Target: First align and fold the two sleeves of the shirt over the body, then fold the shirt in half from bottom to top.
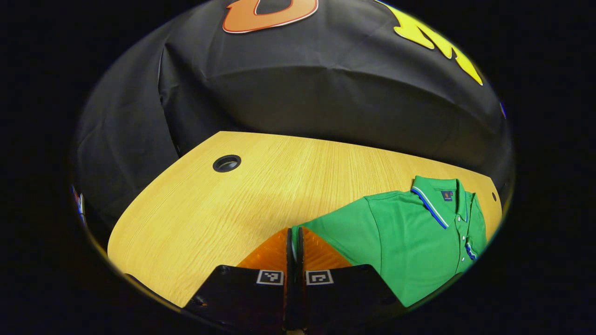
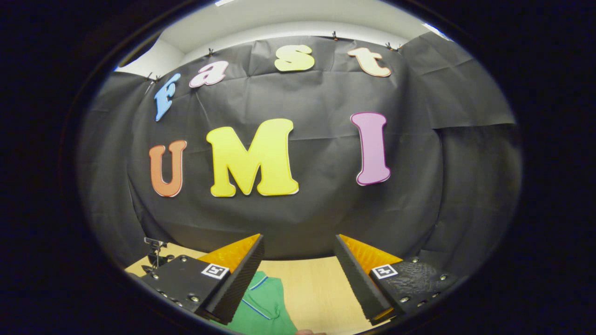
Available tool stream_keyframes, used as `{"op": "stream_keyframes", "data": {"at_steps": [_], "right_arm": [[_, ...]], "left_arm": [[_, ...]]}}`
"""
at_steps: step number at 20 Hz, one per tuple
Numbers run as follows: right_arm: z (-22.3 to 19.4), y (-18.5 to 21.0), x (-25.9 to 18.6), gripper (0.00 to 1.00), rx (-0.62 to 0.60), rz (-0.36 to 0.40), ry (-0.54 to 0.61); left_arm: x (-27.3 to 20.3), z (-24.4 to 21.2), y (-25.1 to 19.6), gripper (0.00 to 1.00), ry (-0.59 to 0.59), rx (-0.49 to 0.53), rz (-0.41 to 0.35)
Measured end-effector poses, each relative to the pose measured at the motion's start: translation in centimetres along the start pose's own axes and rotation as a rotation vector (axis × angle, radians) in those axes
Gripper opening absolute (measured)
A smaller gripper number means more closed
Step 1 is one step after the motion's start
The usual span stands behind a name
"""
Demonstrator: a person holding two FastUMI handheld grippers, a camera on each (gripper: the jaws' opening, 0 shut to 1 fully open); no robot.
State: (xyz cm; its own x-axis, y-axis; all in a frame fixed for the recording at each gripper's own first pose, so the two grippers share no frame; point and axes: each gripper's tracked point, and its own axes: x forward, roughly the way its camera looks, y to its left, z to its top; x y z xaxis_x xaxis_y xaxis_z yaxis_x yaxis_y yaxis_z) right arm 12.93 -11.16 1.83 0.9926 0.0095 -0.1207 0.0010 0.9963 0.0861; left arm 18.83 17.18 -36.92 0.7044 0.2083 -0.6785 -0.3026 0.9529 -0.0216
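The left claw (image 1: 294, 242) is closed on the sleeve (image 1: 335, 228) edge of the green shirt (image 1: 414, 242), which is laid flat on the table (image 1: 260, 186), collar (image 1: 433, 204) pointed toward the far edge. The right claw (image 2: 298, 260) is held apart above it.

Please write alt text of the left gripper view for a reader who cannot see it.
The left gripper, fingers closed together, pinches the sleeve edge of a green polo shirt lying flat on a wooden table. A round cable hole lies farther back.
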Motion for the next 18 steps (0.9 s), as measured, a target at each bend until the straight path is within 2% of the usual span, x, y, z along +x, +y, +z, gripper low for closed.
{"op": "stream_keyframes", "data": {"at_steps": [3,5,10,11,15,18], "right_arm": [[-0.3,-0.3,0.0,0.95,0.001,-0.003,0.008],[-0.6,-0.4,0.1,0.93,0.014,-0.005,0.018],[-0.6,-1.0,-0.3,0.95,0.014,-0.011,0.016],[-0.6,-1.1,-0.5,0.98,0.017,-0.014,0.015],[-0.6,-1.4,-0.7,0.92,0.033,-0.015,0.018],[-0.7,-1.5,-1.0,0.95,0.034,-0.016,0.019]], "left_arm": [[-0.5,-0.3,-2.8,0.03,0.023,-0.032,-0.113],[-0.7,-0.2,-4.0,0.03,0.036,-0.006,-0.148],[-1.7,1.6,-6.0,0.03,-0.011,0.016,-0.177],[-1.9,1.9,-6.3,0.03,-0.019,0.025,-0.180],[-2.8,2.8,-7.7,0.03,-0.041,0.033,-0.203],[-3.6,3.3,-9.0,0.03,-0.053,0.028,-0.222]]}}
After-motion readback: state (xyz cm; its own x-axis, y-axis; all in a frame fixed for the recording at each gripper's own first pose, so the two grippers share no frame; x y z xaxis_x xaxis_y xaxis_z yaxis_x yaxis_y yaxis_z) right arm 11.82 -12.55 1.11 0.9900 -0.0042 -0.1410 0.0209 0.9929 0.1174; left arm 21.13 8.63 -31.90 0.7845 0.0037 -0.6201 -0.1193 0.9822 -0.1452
